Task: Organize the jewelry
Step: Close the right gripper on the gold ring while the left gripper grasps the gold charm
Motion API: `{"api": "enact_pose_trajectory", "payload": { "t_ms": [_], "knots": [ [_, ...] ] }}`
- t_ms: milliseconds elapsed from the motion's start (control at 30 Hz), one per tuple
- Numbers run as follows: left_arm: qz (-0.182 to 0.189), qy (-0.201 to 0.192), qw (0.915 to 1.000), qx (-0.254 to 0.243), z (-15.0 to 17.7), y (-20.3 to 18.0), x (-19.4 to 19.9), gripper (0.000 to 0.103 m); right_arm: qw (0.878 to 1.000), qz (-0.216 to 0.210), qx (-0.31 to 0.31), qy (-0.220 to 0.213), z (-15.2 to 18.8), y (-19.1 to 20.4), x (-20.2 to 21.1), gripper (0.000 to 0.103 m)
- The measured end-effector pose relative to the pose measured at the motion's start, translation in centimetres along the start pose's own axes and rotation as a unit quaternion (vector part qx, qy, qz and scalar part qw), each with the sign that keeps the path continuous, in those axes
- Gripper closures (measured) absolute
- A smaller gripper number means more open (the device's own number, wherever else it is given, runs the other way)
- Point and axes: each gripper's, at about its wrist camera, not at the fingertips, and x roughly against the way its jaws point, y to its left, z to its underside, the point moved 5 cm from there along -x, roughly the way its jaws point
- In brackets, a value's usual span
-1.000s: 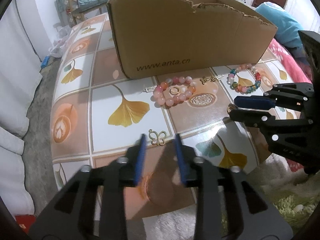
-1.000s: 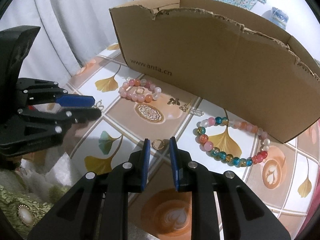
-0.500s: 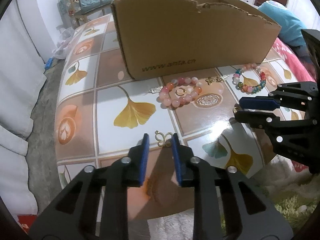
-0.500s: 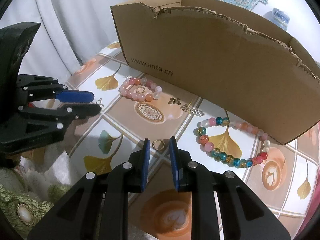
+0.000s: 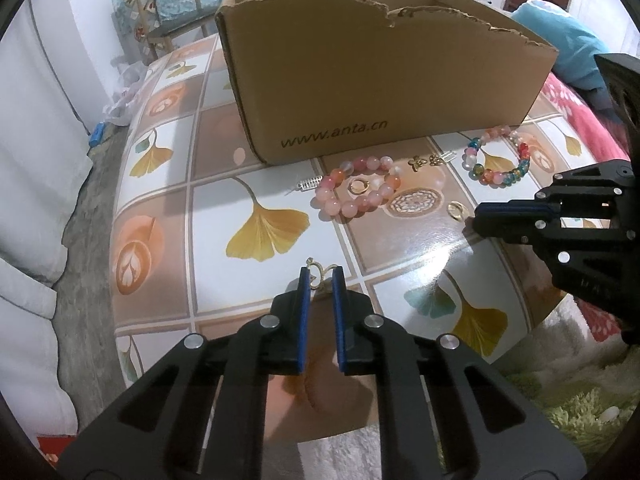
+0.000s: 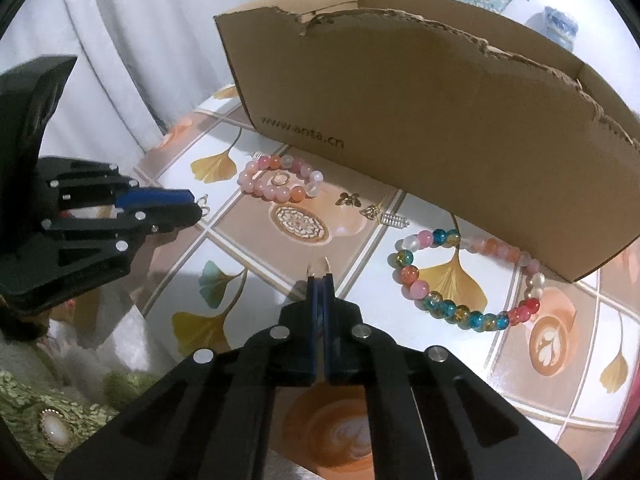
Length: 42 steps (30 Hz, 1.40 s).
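A brown cardboard box (image 5: 380, 80) stands on the tiled table, also in the right wrist view (image 6: 420, 128). My left gripper (image 5: 320, 276) is shut on a gold butterfly charm (image 5: 317, 271) at its tips. My right gripper (image 6: 320, 277) is shut on a gold ring (image 6: 319, 267), which sticks out past the tips. On the table lie a pink bead bracelet (image 5: 357, 191) with a gold ring (image 5: 359, 186) inside it, a multicoloured bead bracelet (image 6: 460, 280), and small gold and silver charms (image 6: 372, 210).
The table (image 5: 256, 312) has a ginkgo-leaf tile pattern and a rounded front edge. A white curtain (image 6: 132, 40) hangs at the left. A chair (image 5: 168, 4) stands behind the box. Fluffy rug and red bedding (image 5: 580, 132) lie to the right.
Both grippers have closed: the left onto the butterfly charm, the right onto the gold ring. Both have lifted slightly, with the box seen from higher up.
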Motion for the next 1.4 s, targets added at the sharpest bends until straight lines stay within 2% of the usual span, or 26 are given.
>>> {"api": "enact_pose_trajectory", "payload": {
  "t_ms": [300,333,433,467,800,933,1400],
  "knots": [
    [0.005,-0.003,1.0,-0.008,0.0,-0.4,0.1,0.093,1.0,-0.005,0.003,-0.015,-0.5,0.2,0.7,0.1],
    [0.005,-0.002,1.0,-0.006,0.0,-0.4,0.1,0.093,1.0,-0.003,0.01,-0.016,-0.7,0.3,0.6,0.098],
    [0.005,0.001,1.0,-0.002,-0.1,-0.2,0.0,0.093,0.999,0.015,0.031,-0.023,-1.2,0.8,0.2,0.076],
    [0.005,0.002,1.0,0.0,-0.2,-0.1,0.0,0.093,0.999,0.018,0.038,-0.026,-1.4,0.9,0.1,0.075],
    [0.011,0.004,0.9999,0.004,-0.3,0.3,-0.1,0.092,0.999,0.008,0.031,-0.014,-1.6,0.5,-0.9,0.076],
    [0.01,0.001,0.9999,0.002,-0.3,0.3,-0.2,0.092,1.0,0.005,0.025,-0.01,-1.7,0.3,-1.1,0.092],
    [0.012,-0.012,0.9999,0.001,-0.4,0.3,0.0,0.093,1.0,-0.004,0.015,-0.018,-1.4,0.1,-0.2,0.092]
  ]
}}
